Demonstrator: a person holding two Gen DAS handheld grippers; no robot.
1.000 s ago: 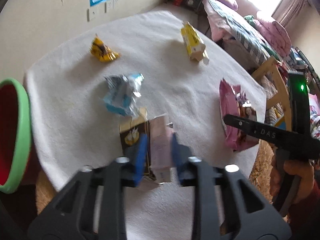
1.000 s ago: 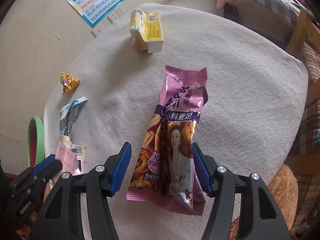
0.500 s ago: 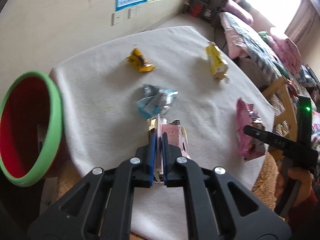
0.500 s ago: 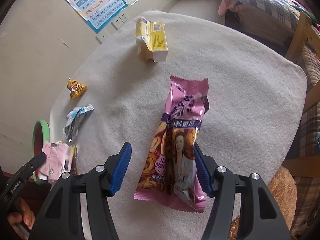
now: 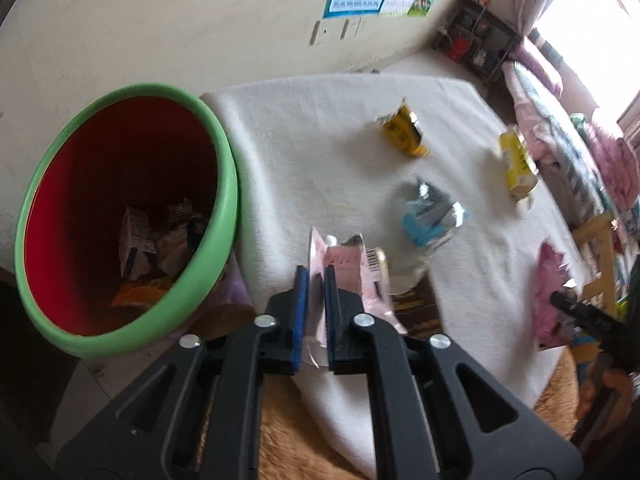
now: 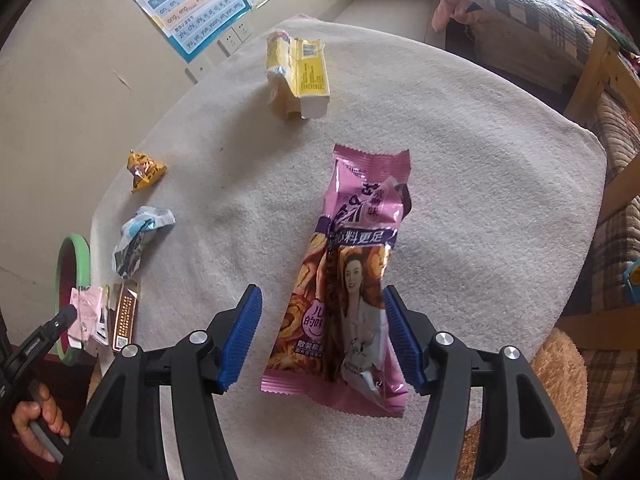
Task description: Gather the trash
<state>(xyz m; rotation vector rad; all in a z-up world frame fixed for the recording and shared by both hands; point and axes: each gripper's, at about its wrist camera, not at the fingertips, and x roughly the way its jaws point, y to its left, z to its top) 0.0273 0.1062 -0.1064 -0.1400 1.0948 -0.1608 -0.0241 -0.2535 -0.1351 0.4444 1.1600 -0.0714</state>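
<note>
The big red bin [image 5: 120, 216] sits by the surface [image 5: 320, 128] edge, easy to reach. The left gripper [image 5: 316, 312] has its fingers pinched tight on a pink wrapper [image 5: 352, 268] (near the bin). The right gripper [image 6: 320, 344] hangs released around the long pink bag [image 6: 352, 280].

Left gripper [image 5: 316, 316] of matte black plastic with open triangular cut-outs in its arms, silver round screw heads at the joints, blue ribbed pads [image 5: 299, 312] lining the fingers, right gripper [image 6: 322, 340] built alike, black handle, blue ridged pads [image 6: 242, 338]
</note>
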